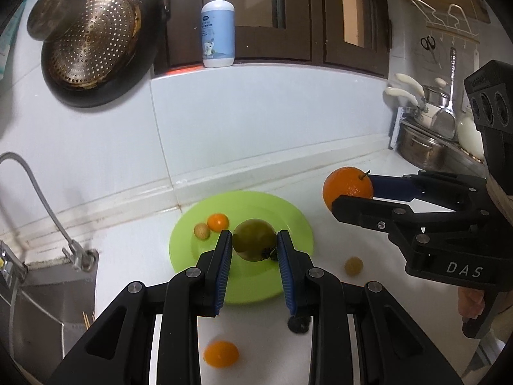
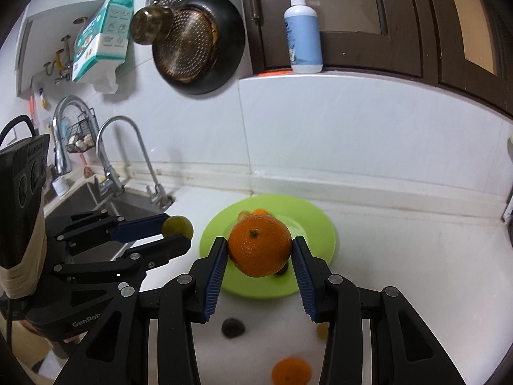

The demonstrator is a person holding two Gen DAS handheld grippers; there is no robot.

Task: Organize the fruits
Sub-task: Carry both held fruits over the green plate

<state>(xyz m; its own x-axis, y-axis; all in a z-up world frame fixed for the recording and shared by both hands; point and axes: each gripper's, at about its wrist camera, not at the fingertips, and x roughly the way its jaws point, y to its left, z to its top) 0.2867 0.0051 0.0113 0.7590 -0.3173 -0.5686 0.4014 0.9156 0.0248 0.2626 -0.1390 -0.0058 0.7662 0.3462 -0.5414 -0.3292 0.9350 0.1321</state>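
Note:
My left gripper [image 1: 254, 244] is shut on an olive-green round fruit [image 1: 253, 239] and holds it above a lime-green plate [image 1: 295, 218]. On the plate lie a small orange fruit [image 1: 217, 221] and a small tan fruit [image 1: 201, 231]. My right gripper [image 2: 259, 252] is shut on a large orange [image 2: 259, 247], held above the same plate [image 2: 323, 234]; the orange also shows in the left wrist view [image 1: 344, 186]. Loose on the counter lie a small orange fruit [image 1: 221, 354], a small tan fruit [image 1: 353, 266] and a dark round fruit [image 2: 233, 327].
A sink with taps [image 2: 118, 160] lies left of the plate. A pan with a strainer [image 2: 195, 41] hangs on the wall. A soap bottle [image 1: 218, 25] stands on the ledge. Pots and utensils [image 1: 426, 125] crowd the right corner.

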